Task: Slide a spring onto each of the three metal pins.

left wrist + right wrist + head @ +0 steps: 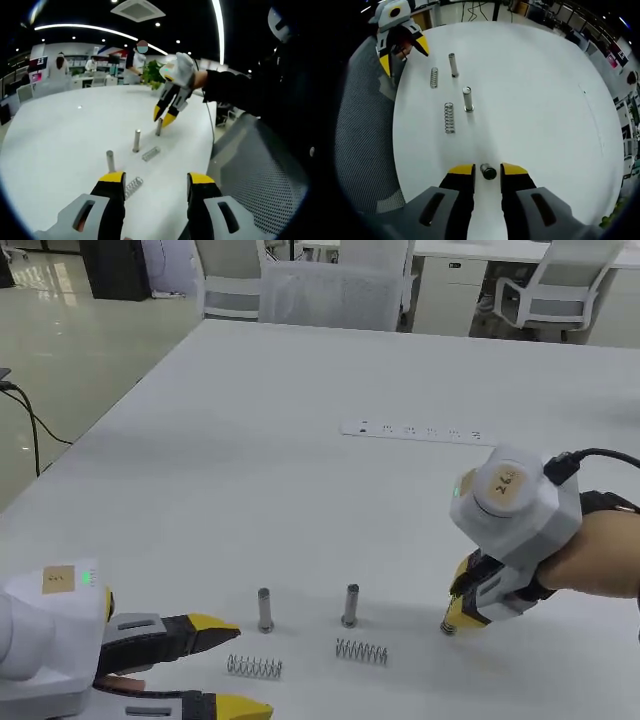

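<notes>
L tool point(156, 180): jaws wide apart, nothing btwn them, tips low over the white table point(300, 390). Near spring point(133, 186) lies flat on the table just ahead of the L tool's left jaw tip, apart from it. Near pin point(110, 161) stands upright a bit further ahead, on that same side. Beyond it, mid pin point(136, 140), also upright, w/ a second spring point(150, 153) lying flat just beside its base, on the side nearer the L tool. Both these pins look bare, no coil on them.

R tool point(487, 169): tipped down at the table, jaws drawn in narrow, one on each side of the third pin point(489, 173). That pin stands upright btwn the yellow tips, seen from above in the right gripper view. A thin gap seems to show on each side of the pin head; can't tell if the jaws actually clamp it lower down. Can't tell if a spring sits on this pin, too small and half hidden by the tips.

From the R tool, the other two pins and both springs lie ahead and to its left, in a rough row running toward the L tool. Power strip point(412, 430) lies on the table well beyond the R tool.
</notes>
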